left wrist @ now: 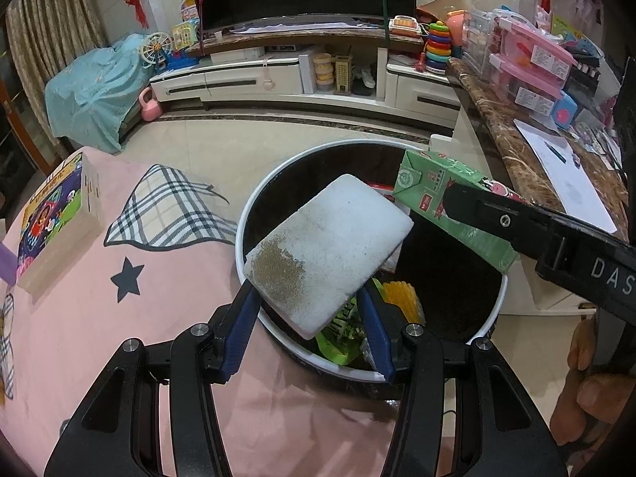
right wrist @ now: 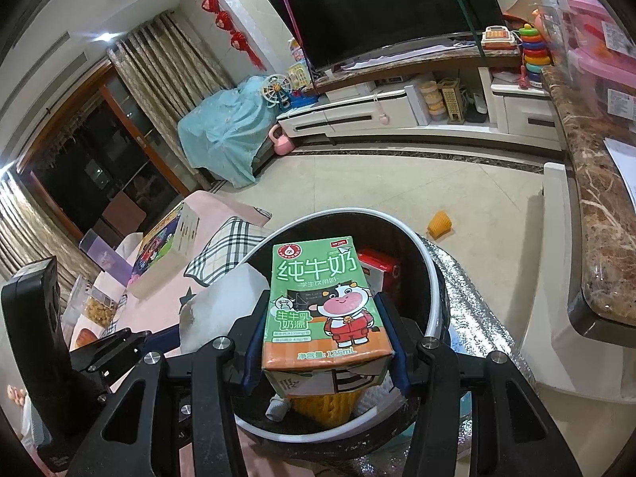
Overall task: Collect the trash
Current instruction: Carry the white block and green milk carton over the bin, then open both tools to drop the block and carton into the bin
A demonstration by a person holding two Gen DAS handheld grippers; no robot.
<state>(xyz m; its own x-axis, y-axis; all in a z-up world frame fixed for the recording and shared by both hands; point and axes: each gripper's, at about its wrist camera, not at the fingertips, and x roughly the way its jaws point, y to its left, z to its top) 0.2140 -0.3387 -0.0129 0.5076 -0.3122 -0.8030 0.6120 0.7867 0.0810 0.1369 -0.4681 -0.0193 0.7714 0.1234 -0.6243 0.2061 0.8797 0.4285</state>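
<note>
My left gripper (left wrist: pixel 308 298) is shut on a white sponge block (left wrist: pixel 330 246) with a brown stain, held over the near rim of a round bin (left wrist: pixel 254 206) with a black liner and white rim. My right gripper (right wrist: pixel 324 318) is shut on a green milk carton (right wrist: pixel 322 306) with a cartoon cow, held over the same bin (right wrist: pixel 435 290). In the left wrist view the carton (left wrist: pixel 437 194) hangs above the bin's right side. The sponge (right wrist: pixel 222 302) shows left of the carton in the right wrist view. The bin holds a red pack (right wrist: pixel 375 268), yellow pieces (left wrist: pixel 399 296) and green wrappers (left wrist: pixel 340 338).
The bin stands beside a pink-covered table (left wrist: pixel 119 318) with a plaid patch, a picture-book box (left wrist: pixel 55 218) and snack packs (right wrist: pixel 95 310). A marble counter (left wrist: pixel 512 151) with papers and boxes runs on the right. A yellow cup (right wrist: pixel 439 224) lies on the floor beyond the bin.
</note>
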